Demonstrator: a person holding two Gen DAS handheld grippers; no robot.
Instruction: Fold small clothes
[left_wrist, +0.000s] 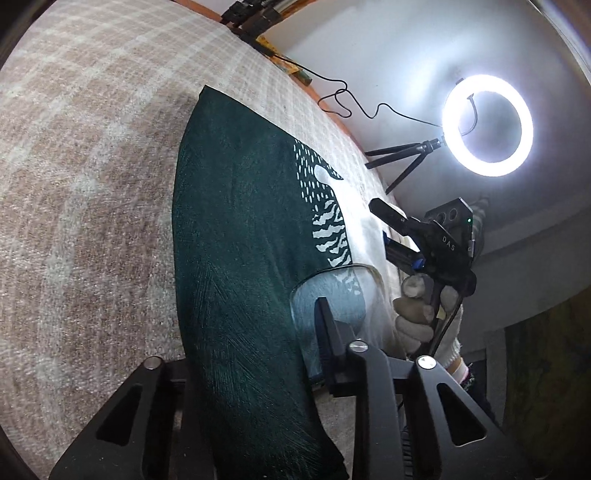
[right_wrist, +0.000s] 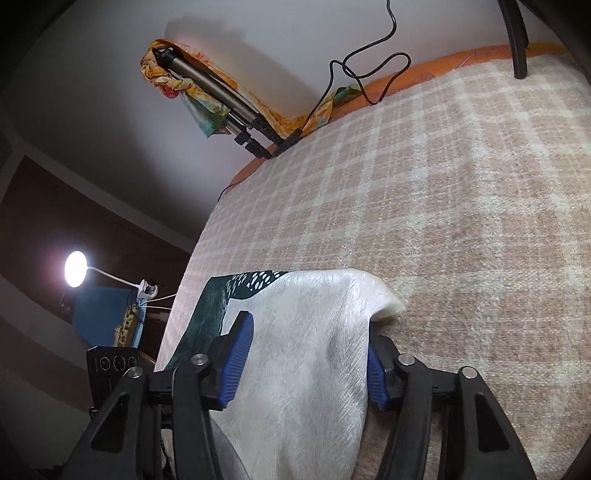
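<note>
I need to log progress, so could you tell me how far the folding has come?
Done: the green-and-white cloth lies spread on the checked blanket. In hand: the left gripper has its near edge between its fingers, and the right gripper straddles the white end. Left: no finished fold shows yet.

The cloth (left_wrist: 240, 258) hides the left tool's (left_wrist: 258, 373) other finger, and the picture's bottom edge cuts the cloth off at 6 o'clock. In the right wrist view the cloth drapes over the right tool (right_wrist: 303, 350), partly hiding the right blue pad (right_wrist: 376, 380).
</note>
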